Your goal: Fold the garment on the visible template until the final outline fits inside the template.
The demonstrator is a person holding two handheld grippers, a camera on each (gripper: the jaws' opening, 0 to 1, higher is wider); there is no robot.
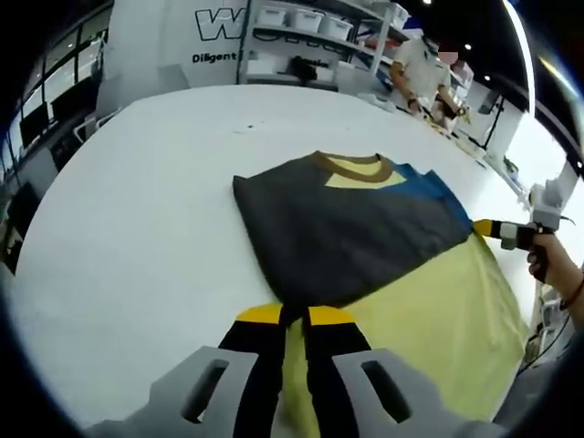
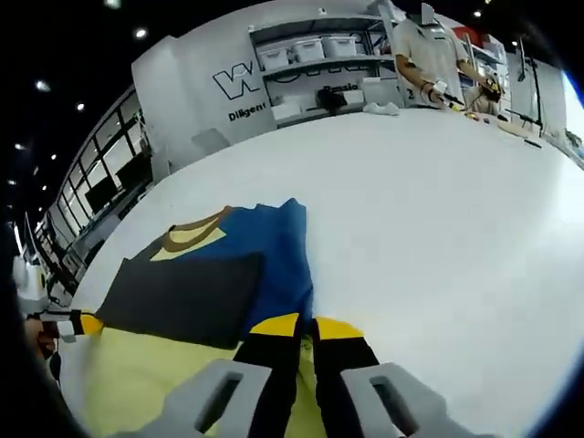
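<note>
Garment half-folded on white table.
Yellow, blue and dark grey cloth garment [image 1: 365, 228] lies on the white table [image 1: 137, 201], its grey panel folded across the yellow body. The left gripper [image 1: 294, 317] pinches the grey fold's near corner, jaws closed on it; the right gripper [image 2: 305, 325] pinches the blue edge likewise.

Broad white matte table [image 1: 137, 228], smooth-topped. Directly on it, a flat pale-yellow template sheet [image 1: 438, 319]; spread upon that, a partly folded dark-grey, blue and yellow cloth garment [image 1: 347, 228].
</note>
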